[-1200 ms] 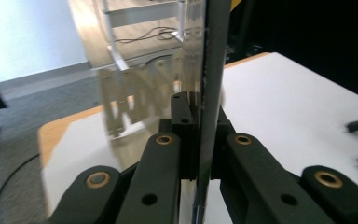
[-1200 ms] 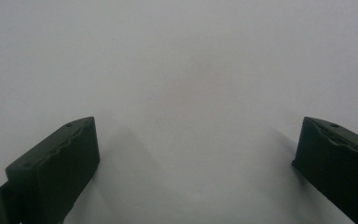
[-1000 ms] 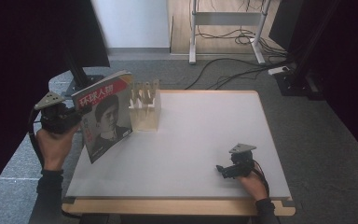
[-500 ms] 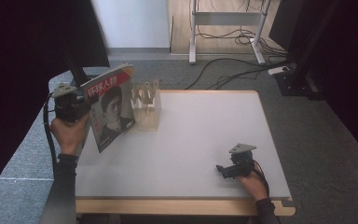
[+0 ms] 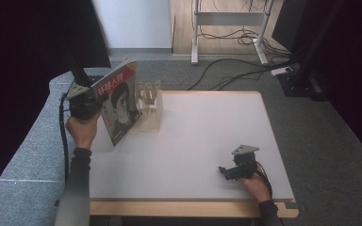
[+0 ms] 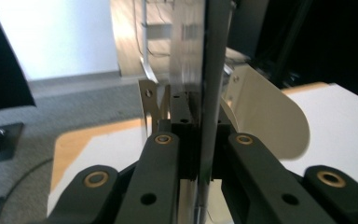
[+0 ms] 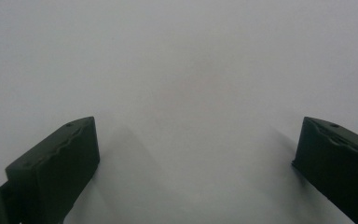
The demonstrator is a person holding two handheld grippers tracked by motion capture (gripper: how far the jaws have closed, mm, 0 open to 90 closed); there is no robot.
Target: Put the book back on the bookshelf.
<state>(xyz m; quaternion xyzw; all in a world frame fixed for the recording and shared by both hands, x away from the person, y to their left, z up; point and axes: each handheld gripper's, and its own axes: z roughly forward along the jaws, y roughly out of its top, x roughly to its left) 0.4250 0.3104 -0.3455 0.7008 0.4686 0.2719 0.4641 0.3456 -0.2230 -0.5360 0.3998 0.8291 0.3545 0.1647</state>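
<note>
The left tongs are clamped on the edge of a thin glossy magazine with a red title band and a portrait on its cover, holding it upright and tilted above the near-left part of the white-topped bench with a pale wooden edge. In the left gripper view the magazine runs edge-on straight up between the two black jaws of the left tongs, which press on it from both sides. Just beyond the left tongs, on the side away from the person's left hand, stands a pale wooden slotted rack with upright dividers; the magazine's lower corner sits just beside it, and whether the two touch cannot be told. One rounded cream divider of that rack shows to the right of the magazine in the left gripper view. The right tongs lie low over the bench, well apart from the left tongs, held by the person's right hand near the front edge. In the right gripper view the right tongs stand wide apart with nothing between them, over bare white bench surface.
</note>
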